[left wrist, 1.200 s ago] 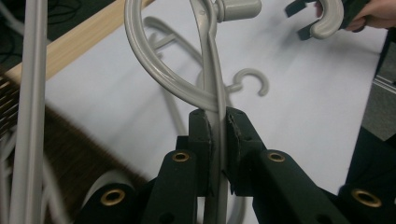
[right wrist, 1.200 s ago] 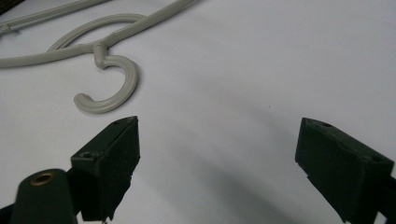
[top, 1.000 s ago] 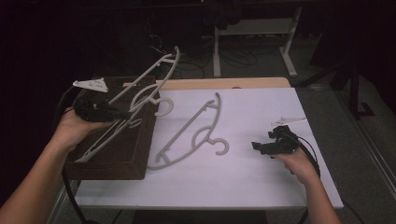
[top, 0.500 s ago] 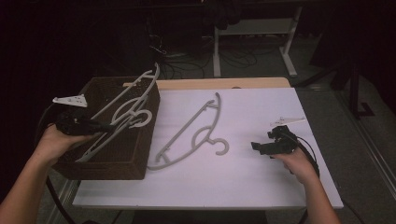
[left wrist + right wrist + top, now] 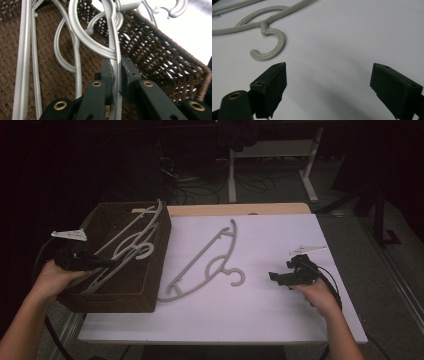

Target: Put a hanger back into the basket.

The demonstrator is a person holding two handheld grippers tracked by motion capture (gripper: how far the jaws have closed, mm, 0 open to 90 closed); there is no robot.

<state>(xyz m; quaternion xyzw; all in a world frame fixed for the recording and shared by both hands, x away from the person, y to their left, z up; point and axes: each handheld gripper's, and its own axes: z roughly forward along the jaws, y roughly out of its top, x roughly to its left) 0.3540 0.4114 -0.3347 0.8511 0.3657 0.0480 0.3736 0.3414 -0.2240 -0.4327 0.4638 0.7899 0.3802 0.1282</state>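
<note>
L gripper [image 5: 102, 262] is clamped on the thin rail of a grey hanger [image 5: 131, 236], holding it low inside the brown basket [image 5: 150, 290] at 9 o'clock of the table [image 5: 280, 320]. In the left gripper view the pads [image 5: 108, 75] pinch the rail just below a loop, w/ another hanger [image 5: 26, 60] lying alongside in the basket. Risk: grip is off-centre near one end, so the hanger could pivot or slip out of the pads. Its hook end pokes over the basket rim at 12 o'clock, may catch there or tangle w/ the other hanger when let go. R gripper [image 5: 272, 276] rests w/ jaws wide, nothing between them, at 3 o'clock. The next hanger [image 5: 207, 262] lies flat mid-table, hook [image 5: 270, 48] just ahead of the R jaws. Flat thin plastic = hard pick, jaws could scrape the table or skid off
</note>
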